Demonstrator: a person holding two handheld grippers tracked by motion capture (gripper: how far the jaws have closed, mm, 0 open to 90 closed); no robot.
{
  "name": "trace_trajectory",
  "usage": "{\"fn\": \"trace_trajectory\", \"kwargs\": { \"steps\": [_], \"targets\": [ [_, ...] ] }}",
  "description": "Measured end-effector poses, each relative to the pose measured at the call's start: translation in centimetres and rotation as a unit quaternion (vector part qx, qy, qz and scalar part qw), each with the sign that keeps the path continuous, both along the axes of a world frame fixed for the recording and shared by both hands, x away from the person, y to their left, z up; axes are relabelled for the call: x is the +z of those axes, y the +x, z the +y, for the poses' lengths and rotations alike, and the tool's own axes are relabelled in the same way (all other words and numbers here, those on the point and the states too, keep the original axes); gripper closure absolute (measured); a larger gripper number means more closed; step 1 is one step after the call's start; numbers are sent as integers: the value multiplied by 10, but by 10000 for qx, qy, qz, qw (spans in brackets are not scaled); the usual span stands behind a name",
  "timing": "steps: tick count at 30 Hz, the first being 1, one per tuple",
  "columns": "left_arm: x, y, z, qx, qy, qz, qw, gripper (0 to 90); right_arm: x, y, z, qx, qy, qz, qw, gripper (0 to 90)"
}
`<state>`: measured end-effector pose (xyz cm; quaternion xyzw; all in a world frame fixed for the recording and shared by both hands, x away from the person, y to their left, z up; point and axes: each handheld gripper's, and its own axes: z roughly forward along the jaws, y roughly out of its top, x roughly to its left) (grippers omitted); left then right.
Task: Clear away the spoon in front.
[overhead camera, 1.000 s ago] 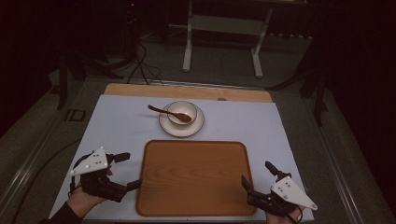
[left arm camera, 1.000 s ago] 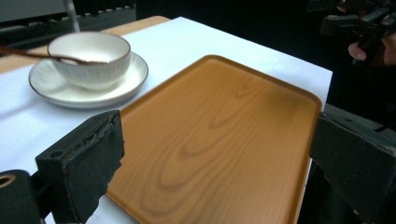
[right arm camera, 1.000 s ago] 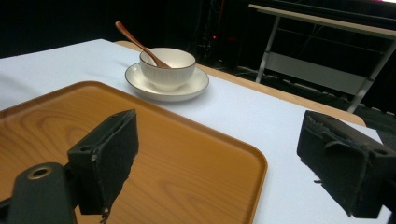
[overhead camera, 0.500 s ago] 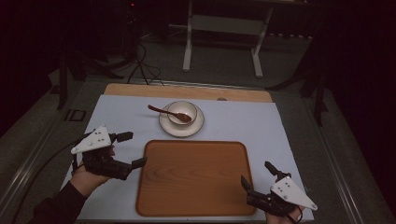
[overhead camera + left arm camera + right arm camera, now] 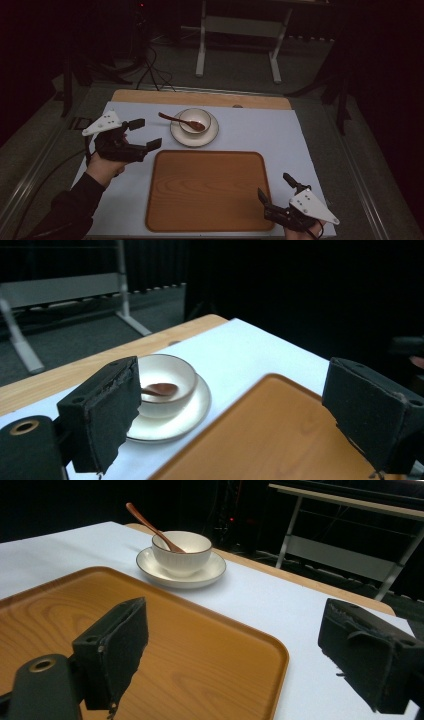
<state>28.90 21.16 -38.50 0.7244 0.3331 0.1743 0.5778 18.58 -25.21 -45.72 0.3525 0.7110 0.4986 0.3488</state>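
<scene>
Bowl (image 5: 195, 120): white, standing on a white saucer (image 5: 194, 135) at the far middle of the table (image 5: 260, 125), just beyond the far edge of the tray; seen too in the left tongs' view (image 5: 165, 385) and the right tongs' view (image 5: 181, 546).
Spoon (image 5: 181, 121): brown, its scoop resting inside the bowl, its handle leaning on the rim and pointing out to the left in the high view; in the right tongs' view (image 5: 150, 526) the handle rises up and left over the rim.
Tray (image 5: 207, 190): wooden, rectangular with rounded corners, lying bare on the white cover at the near middle of the table.
Left tongs (image 5: 142, 134): held in the person's left hand (image 5: 106, 167), above the table just left of the tray's far left corner, pointing right toward the bowl; jaws spread wide with nothing between them, well apart from bowl and tray.
Right tongs (image 5: 276, 186): held at the near right corner of the tray, one jaw over the tray's edge in the high view, the other over the white cover; jaws spread wide and holding nothing.
Background: dark floor, cables and a pale metal stand (image 5: 239, 42) beyond the table.
</scene>
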Motion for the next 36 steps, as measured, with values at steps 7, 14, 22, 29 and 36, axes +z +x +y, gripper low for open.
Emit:
{"fn": "trace_trajectory", "kwargs": {
  "steps": [7,14,22,29,36],
  "targets": [
    [-4,28,3,417,-348,177,9984,110,0,0,1,14,-5,11,10000,125],
    [-17,57,10,938,-904,407,9906,136,0,0,1,17,-4,1,10000,125],
    [-38,81,10,1399,-1308,627,9795,143,0,-1,1,30,-24,-23,10000,125],
    [-62,98,7,1750,-1633,912,9666,143,0,0,0,32,7,-16,10000,124],
    [-81,110,0,1939,-1916,1159,9551,143,0,0,0,40,24,12,10000,125]
  ]
}}
